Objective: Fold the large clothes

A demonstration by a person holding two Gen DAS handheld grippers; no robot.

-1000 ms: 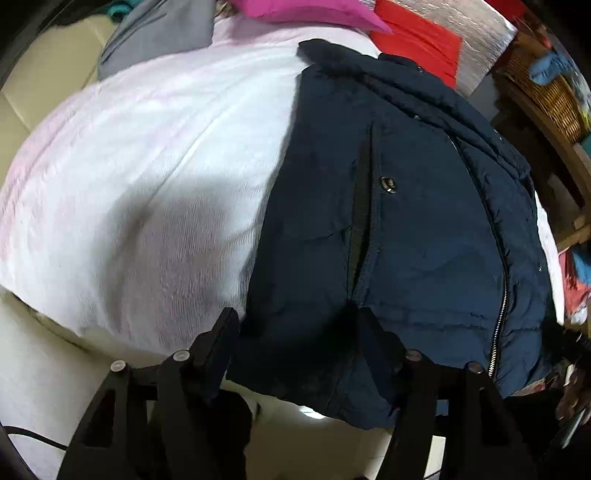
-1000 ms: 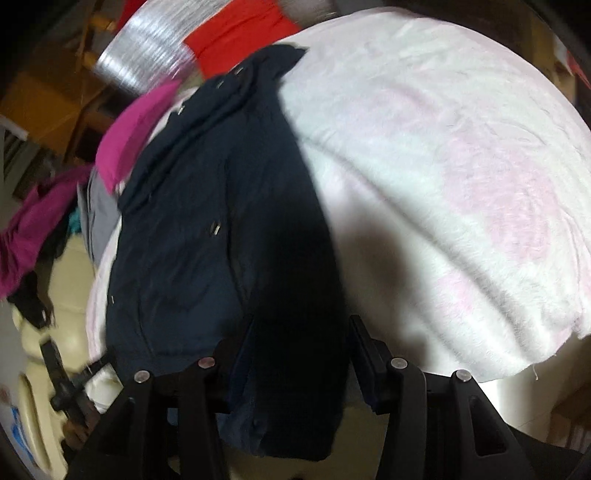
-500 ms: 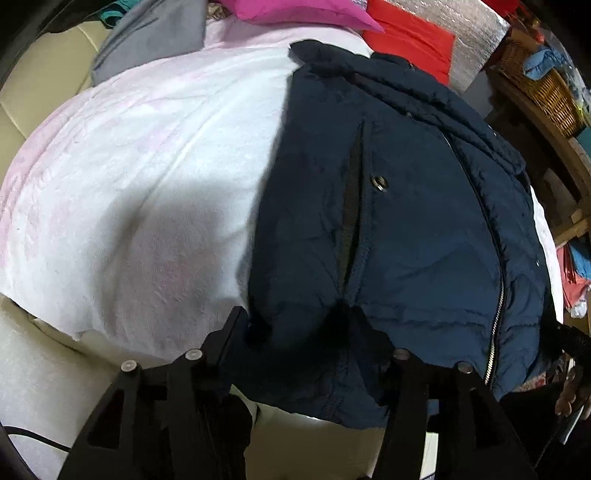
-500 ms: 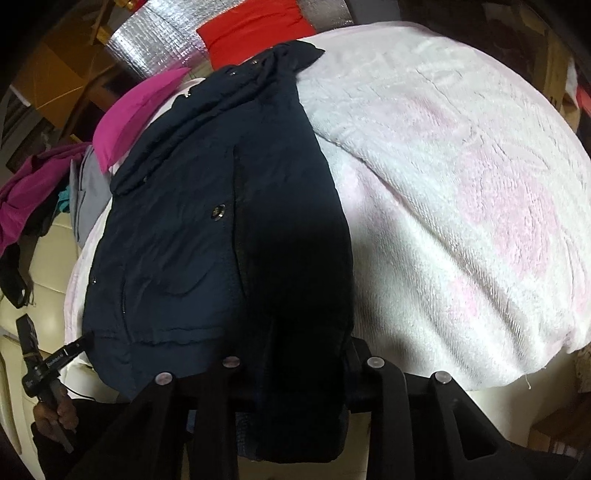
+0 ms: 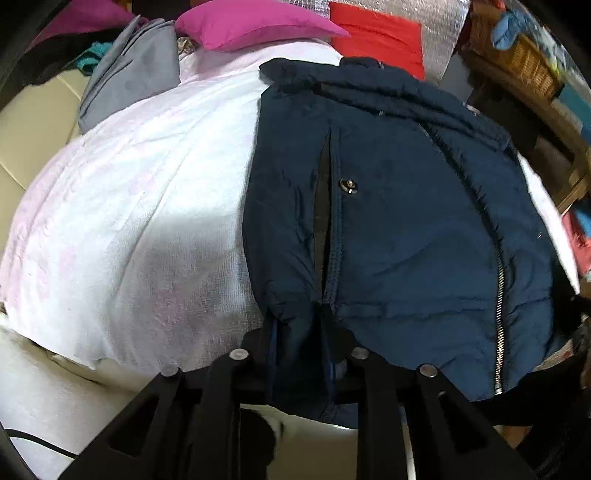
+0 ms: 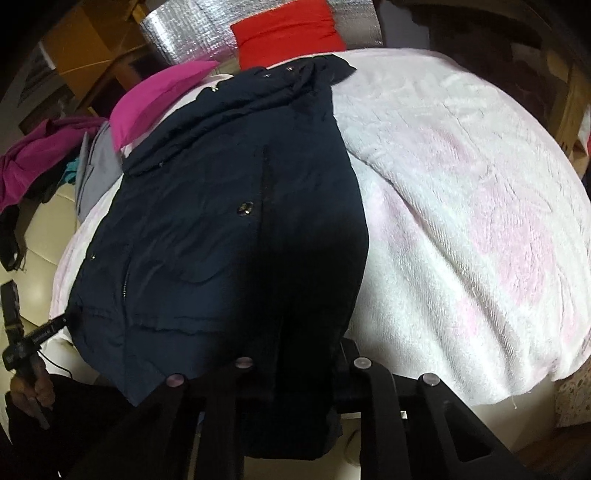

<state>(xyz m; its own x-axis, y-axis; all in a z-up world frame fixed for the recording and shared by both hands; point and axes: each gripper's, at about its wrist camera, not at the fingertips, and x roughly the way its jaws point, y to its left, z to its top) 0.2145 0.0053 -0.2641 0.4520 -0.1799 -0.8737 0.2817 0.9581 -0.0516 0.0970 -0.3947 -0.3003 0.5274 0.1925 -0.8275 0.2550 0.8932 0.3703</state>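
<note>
Gripping the hem of the jacket (image 5: 399,229), my left gripper (image 5: 299,332) has its jaws narrowed onto a bunched fold of navy fabric at the near edge. My right gripper (image 6: 306,350) is clamped the same way on the dark sleeve side of the hem. The jacket lies flat on the blanket (image 5: 140,206), which is white and pink, its collar pointing away from me and its zipper (image 5: 499,306) running down the front. A pink pillow (image 5: 255,22) and a red cushion (image 5: 380,40) sit beyond the collar, and a grey cloth (image 5: 133,77) lies at the far left.
</note>
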